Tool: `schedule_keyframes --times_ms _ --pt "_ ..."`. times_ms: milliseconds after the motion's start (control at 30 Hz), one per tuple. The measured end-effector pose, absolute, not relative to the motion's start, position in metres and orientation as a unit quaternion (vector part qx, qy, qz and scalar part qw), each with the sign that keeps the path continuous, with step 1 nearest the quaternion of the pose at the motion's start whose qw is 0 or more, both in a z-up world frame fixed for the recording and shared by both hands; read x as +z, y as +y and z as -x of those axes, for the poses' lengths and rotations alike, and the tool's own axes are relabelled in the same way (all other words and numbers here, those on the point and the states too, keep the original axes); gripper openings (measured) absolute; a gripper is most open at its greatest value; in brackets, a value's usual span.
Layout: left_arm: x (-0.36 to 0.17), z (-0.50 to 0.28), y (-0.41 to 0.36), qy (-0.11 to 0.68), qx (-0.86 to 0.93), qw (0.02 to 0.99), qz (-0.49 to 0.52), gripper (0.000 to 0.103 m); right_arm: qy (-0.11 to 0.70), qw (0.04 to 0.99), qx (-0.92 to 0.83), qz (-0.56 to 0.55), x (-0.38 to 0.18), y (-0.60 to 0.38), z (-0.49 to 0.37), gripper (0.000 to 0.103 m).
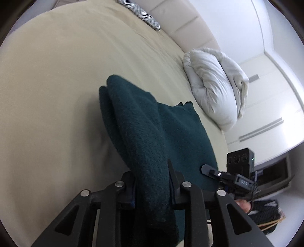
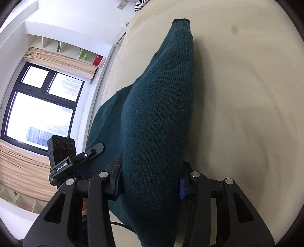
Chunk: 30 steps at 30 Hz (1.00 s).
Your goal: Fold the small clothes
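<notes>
Sweater (image 2: 157, 114): coarse matt teal knit. Bed (image 1: 57, 85): smooth beige cloth. Claws (image 1: 152, 182): matt black plastic, shiny metal pins. Duvet (image 1: 214, 89): crumpled white cloth.

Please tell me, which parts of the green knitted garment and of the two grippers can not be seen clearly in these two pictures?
- Left wrist view: the left gripper pinches the dark green sweater; bunched knit covers its pads.
- Right wrist view: the sweater fills the right gripper; its lower part is cut off by the picture edge.
- Both views: the sweater's full outline is hidden by its own folds.
- Left wrist view: the striped cushion is cut off by the top edge.
</notes>
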State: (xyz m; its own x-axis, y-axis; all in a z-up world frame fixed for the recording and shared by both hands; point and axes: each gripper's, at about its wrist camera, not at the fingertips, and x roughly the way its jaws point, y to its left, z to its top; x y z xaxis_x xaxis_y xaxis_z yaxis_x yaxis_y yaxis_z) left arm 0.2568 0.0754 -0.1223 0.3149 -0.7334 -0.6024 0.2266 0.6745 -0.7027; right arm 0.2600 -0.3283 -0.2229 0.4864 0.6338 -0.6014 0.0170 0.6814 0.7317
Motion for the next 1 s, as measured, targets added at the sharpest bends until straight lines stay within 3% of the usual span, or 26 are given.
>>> schedule_keyframes --times_ms 433,700,1000 --pt "-0.148 -0.09 0.038 0.509 -0.314 0.773 0.212 0.026 0.465 0.803 0.181 -0.326 -0.214 -0.331 -0.062 0.04" --pt "-0.182 -0.079 0.038 0.535 -0.285 0.767 0.211 0.033 0.445 0.787 0.174 -0.391 -0.27 -0.332 -0.014 0.042" --pt "-0.189 -0.077 0.038 0.535 -0.272 0.768 0.223 0.034 0.417 0.798 0.176 -0.397 -0.269 -0.323 -0.016 0.043"
